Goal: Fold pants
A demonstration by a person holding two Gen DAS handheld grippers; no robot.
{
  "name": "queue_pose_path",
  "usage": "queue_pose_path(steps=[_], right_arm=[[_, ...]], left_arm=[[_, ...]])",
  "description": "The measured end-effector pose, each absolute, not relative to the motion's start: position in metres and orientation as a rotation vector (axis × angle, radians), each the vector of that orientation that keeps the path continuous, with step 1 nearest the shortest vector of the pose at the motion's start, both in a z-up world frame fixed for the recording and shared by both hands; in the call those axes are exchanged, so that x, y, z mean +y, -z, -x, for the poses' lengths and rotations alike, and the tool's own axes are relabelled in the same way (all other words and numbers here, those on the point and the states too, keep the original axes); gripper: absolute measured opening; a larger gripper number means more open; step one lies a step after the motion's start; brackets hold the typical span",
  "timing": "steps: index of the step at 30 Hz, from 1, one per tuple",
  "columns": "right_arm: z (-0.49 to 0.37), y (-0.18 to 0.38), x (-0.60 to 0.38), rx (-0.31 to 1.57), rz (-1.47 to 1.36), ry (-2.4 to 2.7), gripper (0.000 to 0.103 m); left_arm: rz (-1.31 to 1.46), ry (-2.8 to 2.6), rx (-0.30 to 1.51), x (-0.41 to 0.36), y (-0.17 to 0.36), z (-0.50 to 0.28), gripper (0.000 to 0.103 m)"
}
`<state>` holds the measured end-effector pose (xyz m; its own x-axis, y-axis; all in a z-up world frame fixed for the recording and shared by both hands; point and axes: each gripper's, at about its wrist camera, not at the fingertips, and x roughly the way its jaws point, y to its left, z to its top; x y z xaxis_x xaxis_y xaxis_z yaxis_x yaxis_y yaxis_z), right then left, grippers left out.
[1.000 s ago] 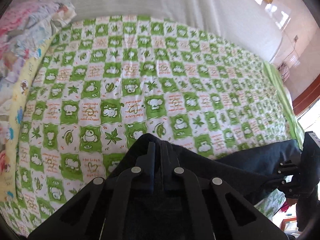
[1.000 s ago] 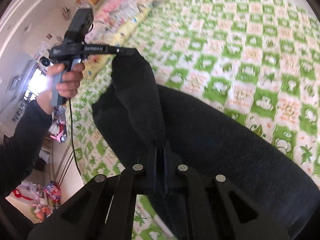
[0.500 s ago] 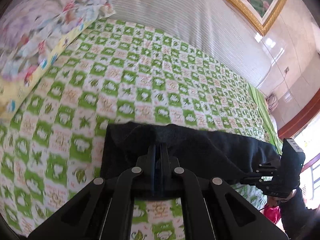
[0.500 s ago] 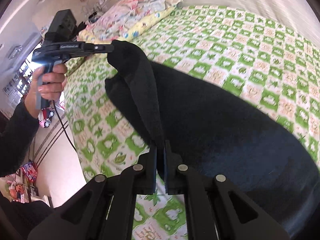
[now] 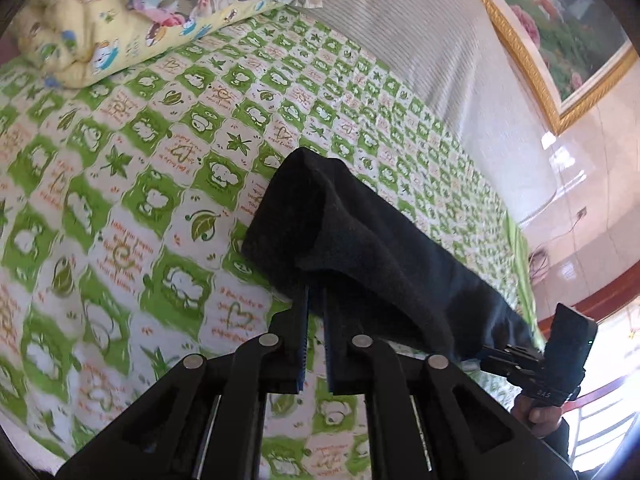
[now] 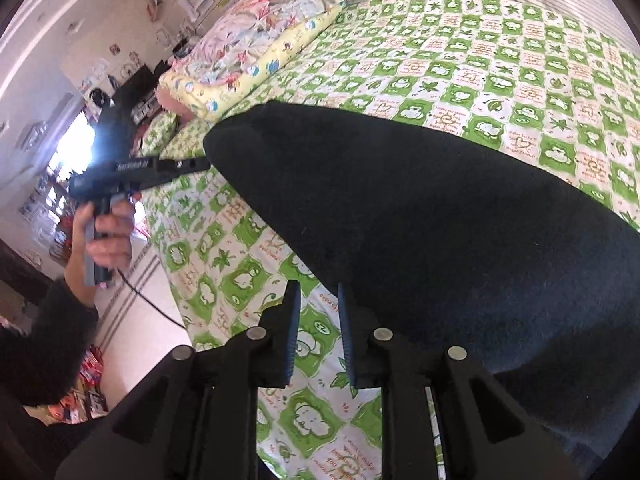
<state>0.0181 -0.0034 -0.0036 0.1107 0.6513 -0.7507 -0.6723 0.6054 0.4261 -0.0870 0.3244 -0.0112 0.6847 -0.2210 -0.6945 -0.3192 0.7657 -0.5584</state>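
Black pants are seen lying as a long folded band across a bed, on a sheet checked in green and white with printed leaves, hearts and small animals. One end of the band is raised off the sheet in a bulging fold, just ahead of the left gripper. A narrow gap is seen between the fingers of that gripper, with the sheet visible through its lower part and the edge of the cloth lying right at the tips; whether the cloth is nipped there cannot be told. From the right wrist view, the same tips are seen touching the raised corner of the pants, and the handle is gripped by the left hand.

The fingers of the right gripper are spread, with bare sheet showing between them. The pants are seen resting against the outer side of one finger, not between the two. The handle is held by the right hand at the far end of the band.

A yellow and floral pillow is seen at the head of the bed, well apart from the pants, and a gold-framed picture is hung on the wall.
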Motion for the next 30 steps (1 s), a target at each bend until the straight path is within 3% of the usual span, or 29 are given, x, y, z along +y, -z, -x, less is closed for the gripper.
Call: queue_pose_path(steps=[8, 10, 12, 14, 30], right_arm=[[-0.028, -0.008, -0.019, 1.056, -0.049, -0.929, 0.022], [-0.032, -0.011, -0.023, 1.042, -0.058, -0.911, 0.03], [-0.035, -0.013, -0.028, 1.031, -0.072, -0.889, 0.043], [-0.038, -0.016, -0.032, 1.012, -0.079, -0.869, 0.046], [-0.139, -0.016, -0.041, 1.04, -0.139, -0.684, 0.047]], left_arm=[[0.765, -0.018, 0.828, 0.302, 0.002, 0.082, 0.012], [0.779, -0.015, 0.829, 0.299, 0.001, 0.077, 0.019], [0.799, -0.025, 0.836, 0.298, 0.001, 0.072, 0.038], [0.811, -0.041, 0.835, 0.297, 0.0, 0.068, 0.043], [0.661, -0.315, 0.913, 0.299, 0.028, 0.063, 0.044]])
